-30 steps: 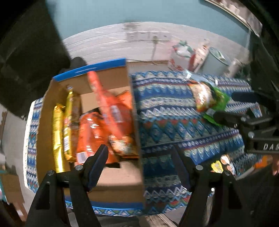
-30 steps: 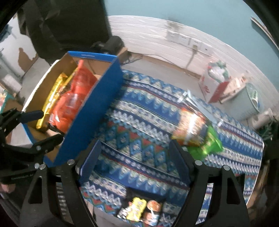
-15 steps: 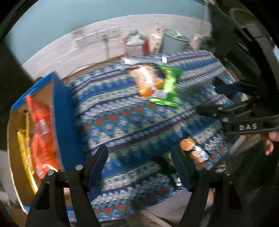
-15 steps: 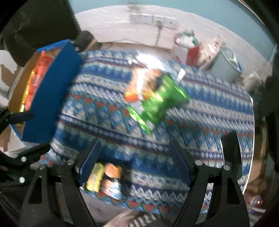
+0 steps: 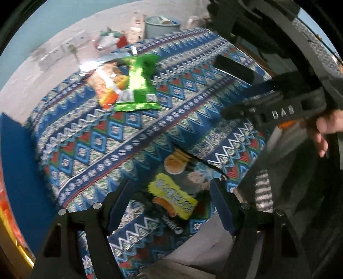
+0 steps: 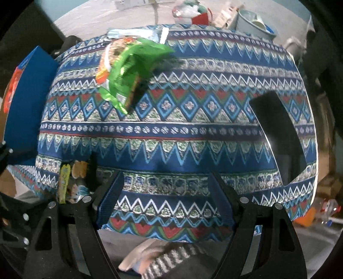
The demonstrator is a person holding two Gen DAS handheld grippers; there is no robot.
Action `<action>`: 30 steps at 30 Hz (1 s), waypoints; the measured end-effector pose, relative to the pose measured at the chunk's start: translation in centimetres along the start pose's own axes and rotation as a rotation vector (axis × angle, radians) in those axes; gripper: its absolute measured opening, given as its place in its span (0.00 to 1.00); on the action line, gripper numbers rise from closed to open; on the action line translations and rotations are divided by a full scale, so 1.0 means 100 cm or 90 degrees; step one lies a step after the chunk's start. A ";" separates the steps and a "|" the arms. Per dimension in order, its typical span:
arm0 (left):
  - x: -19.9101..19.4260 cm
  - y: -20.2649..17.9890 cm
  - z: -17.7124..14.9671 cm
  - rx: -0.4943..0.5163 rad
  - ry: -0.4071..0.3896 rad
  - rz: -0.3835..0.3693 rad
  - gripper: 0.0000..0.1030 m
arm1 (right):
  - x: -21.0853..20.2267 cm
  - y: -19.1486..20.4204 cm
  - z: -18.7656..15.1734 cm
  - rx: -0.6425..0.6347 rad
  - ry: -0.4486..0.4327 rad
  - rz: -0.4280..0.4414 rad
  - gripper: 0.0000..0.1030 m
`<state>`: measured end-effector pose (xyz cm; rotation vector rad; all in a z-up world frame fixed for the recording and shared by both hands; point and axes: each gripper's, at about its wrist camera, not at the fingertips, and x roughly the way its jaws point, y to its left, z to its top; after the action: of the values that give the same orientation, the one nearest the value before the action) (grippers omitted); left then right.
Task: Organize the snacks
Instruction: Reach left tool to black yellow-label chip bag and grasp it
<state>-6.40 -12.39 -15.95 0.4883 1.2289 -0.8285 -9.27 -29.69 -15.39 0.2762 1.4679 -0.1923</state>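
Note:
My left gripper (image 5: pixel 171 206) is open over a dark snack bag with a yellow label (image 5: pixel 173 193) near the front edge of the patterned tablecloth (image 5: pixel 111 137); the bag lies between the fingers without contact. A green snack bag (image 5: pixel 137 85) lies on an orange one (image 5: pixel 105 85) farther back. My right gripper (image 6: pixel 165 199) is open above bare cloth (image 6: pixel 193 128) with nothing between its fingers. In its view the green bag (image 6: pixel 128 70) sits at upper left and the dark bag (image 6: pixel 72 176) at lower left. The blue-sided snack box (image 5: pixel 15 171) stands at the left edge.
A black flat object (image 6: pixel 276 133) lies on the right of the table. Behind the table stand a grey bucket (image 6: pixel 253 21) and a red and white bag (image 6: pixel 193 10) on the floor. The other gripper, held by a hand (image 5: pixel 328 126), shows at the right of the left wrist view.
Both grippers have swept right, away from the box, and sunk toward the table. The box has slid to the left edge of both views; the dark bag now lies between the left fingers.

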 end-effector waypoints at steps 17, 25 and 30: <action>0.058 0.011 0.009 -0.017 0.075 -0.013 0.78 | 0.007 0.001 0.016 0.009 -0.001 0.031 0.77; 0.059 0.020 0.015 -0.031 0.063 0.007 0.57 | 0.015 -0.001 0.023 0.016 0.004 0.031 0.77; 0.055 0.021 0.018 -0.027 0.055 0.034 0.54 | 0.019 0.001 0.029 0.021 0.005 0.034 0.77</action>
<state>-3.05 -14.03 -20.89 0.5246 1.3046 -0.7406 -6.35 -30.40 -17.02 0.3418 1.4648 -0.1727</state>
